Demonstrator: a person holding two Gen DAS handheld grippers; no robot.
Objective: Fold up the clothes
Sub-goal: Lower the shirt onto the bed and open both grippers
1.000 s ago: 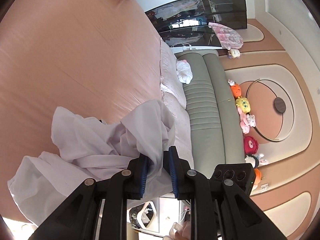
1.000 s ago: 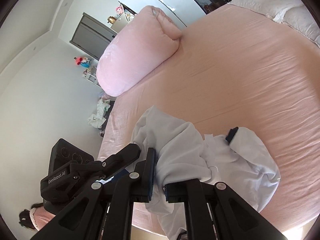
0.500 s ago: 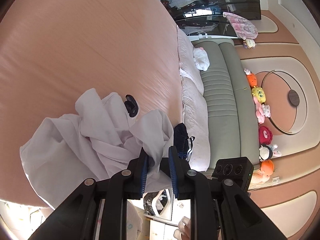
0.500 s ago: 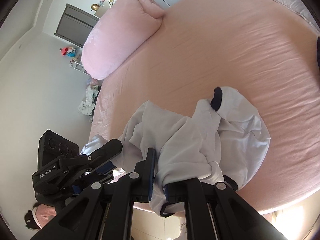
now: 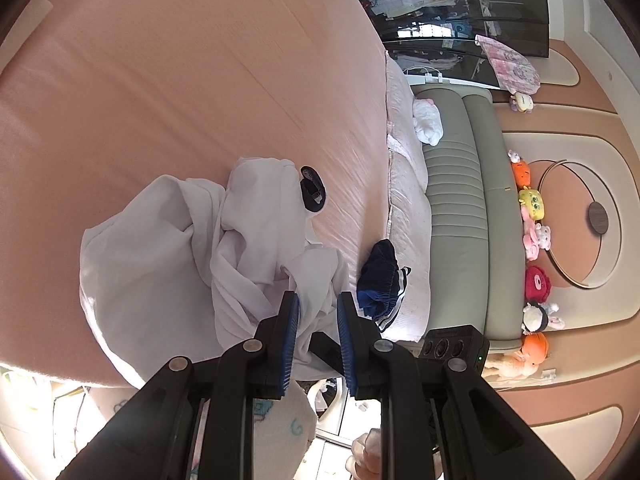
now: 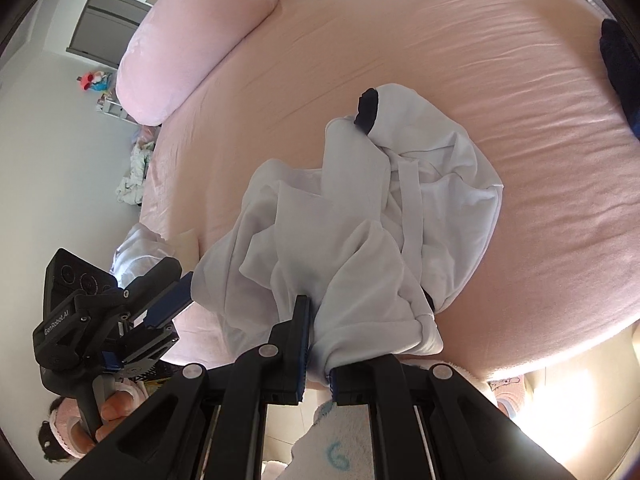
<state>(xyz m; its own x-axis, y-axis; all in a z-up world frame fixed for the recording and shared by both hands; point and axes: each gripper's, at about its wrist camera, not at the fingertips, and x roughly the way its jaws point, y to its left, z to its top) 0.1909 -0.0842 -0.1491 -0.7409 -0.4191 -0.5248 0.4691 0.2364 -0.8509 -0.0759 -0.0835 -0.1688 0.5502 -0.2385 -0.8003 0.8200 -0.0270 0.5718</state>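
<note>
From the left wrist camera, the left gripper [image 5: 318, 312] is clamped on a fold of a white garment [image 5: 168, 256] that lies crumpled near the edge of a pink bed [image 5: 180, 80], its dark cuff [image 5: 312, 194] turned up toward the far side; nothing here looks like a finished fold, so the job appears to be at its opening stage, with the cloth yet to be spread flat and squared. A dark blue striped garment [image 5: 380, 284] waits just beside it on the quilted bed end, apparently untouched, and a grey-green bench [image 5: 456, 200] lined with plush toys [image 5: 532, 216] runs beyond. Compared with a second ago, the white heap sits lower and nearer the bed's edge in this view, more of it has settled onto the sheet, and the blue garment has come into sight. From the right wrist camera, the right gripper [image 6: 318, 340] is pinched tight on another fold of the same garment [image 6: 360, 216], which bunches upward from the jaws and trails across the pink sheet; the left gripper [image 6: 172, 300] shows at the lower left, a person's hand [image 6: 108, 412] on its handle, its pads meeting the cloth's edge. A pink pillow [image 6: 192, 40] lies at the far end. Against the earlier frame, the garment fills more of the picture and lies more fully down on the bed.
</note>
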